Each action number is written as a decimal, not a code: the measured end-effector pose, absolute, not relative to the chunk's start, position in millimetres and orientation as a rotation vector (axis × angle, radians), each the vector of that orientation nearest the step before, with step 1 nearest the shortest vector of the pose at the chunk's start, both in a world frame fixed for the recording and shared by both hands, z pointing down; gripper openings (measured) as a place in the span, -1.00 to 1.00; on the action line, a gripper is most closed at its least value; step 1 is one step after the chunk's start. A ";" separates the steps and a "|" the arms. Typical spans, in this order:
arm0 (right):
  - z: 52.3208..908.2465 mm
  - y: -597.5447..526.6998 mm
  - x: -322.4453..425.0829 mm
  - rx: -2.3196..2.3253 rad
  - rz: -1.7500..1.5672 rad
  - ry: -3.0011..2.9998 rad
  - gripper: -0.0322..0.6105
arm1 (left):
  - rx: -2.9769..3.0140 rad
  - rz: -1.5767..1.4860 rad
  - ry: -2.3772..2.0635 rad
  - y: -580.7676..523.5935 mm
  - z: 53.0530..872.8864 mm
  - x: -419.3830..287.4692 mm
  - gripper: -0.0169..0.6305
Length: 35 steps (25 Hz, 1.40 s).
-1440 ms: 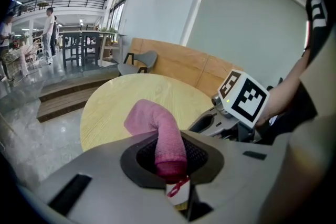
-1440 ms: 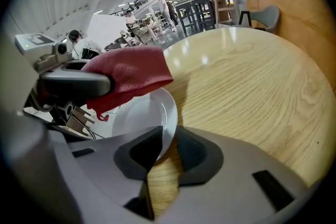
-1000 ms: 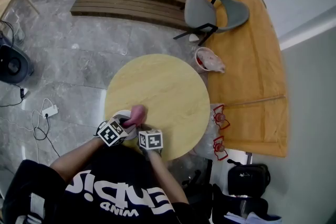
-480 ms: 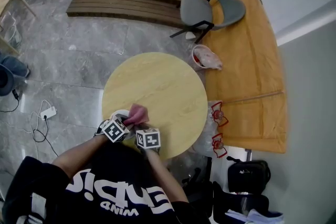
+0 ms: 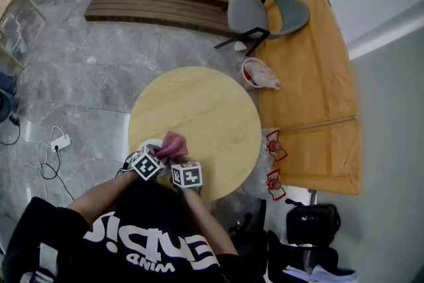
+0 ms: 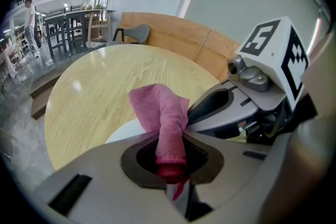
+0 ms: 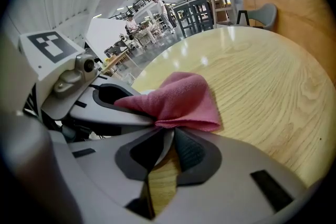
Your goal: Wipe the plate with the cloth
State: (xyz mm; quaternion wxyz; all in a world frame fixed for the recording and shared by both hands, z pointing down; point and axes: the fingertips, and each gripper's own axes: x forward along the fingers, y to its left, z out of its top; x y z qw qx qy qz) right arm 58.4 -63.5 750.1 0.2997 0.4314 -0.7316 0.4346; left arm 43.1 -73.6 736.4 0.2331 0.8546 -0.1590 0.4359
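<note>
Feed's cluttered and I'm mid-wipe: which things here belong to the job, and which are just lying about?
In the job: pink cloth, clamped in the left gripper; white plate, gripped by the right gripper; round table under them.

Lying about: grey chair, wooden bench, bucket, power strip, black bag, all off the table.

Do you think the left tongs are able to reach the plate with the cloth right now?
Probably yes: the left tongs grip the cloth just over the plate, nothing between; the right tongs pinch only its rim.
</note>
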 end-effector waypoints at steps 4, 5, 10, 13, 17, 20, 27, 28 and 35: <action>750.9 -63.3 57.8 1.136 1.152 -1.948 -0.64 | 2.340 1.218 -0.441 -73.9 736.9 41.1 -0.79; 750.8 -63.3 57.8 1.136 1.153 -1.950 -0.64 | 2.340 1.225 -0.444 -74.5 736.4 40.5 -0.79; 749.5 -63.4 56.3 1.134 1.156 -1.950 -0.64 | 2.326 1.230 -0.469 -78.5 735.0 32.5 -0.79; 749.9 -63.6 56.7 1.139 1.163 -1.953 -0.64 | 2.314 1.218 -0.500 -83.2 735.2 27.7 -0.79; 749.8 -63.2 57.6 1.148 1.174 -1.959 -0.64 | 2.295 1.211 -0.540 -87.3 735.7 20.3 -0.79; 750.6 -63.2 57.7 1.157 1.190 -1.963 -0.64 | 2.280 1.204 -0.572 -90.3 735.4 14.0 -0.79; 754.6 -63.0 59.6 1.172 1.195 -1.955 -0.65 | 2.234 1.192 -0.638 -97.0 735.6 -4.2 -0.79; 753.9 -63.2 59.2 1.176 1.196 -1.958 -0.65 | 2.234 1.192 -0.645 -97.5 735.4 -6.9 -0.79; 754.5 -63.6 63.1 1.190 1.214 -1.965 -0.65 | 2.224 1.194 -0.675 -98.1 734.8 -11.9 -0.79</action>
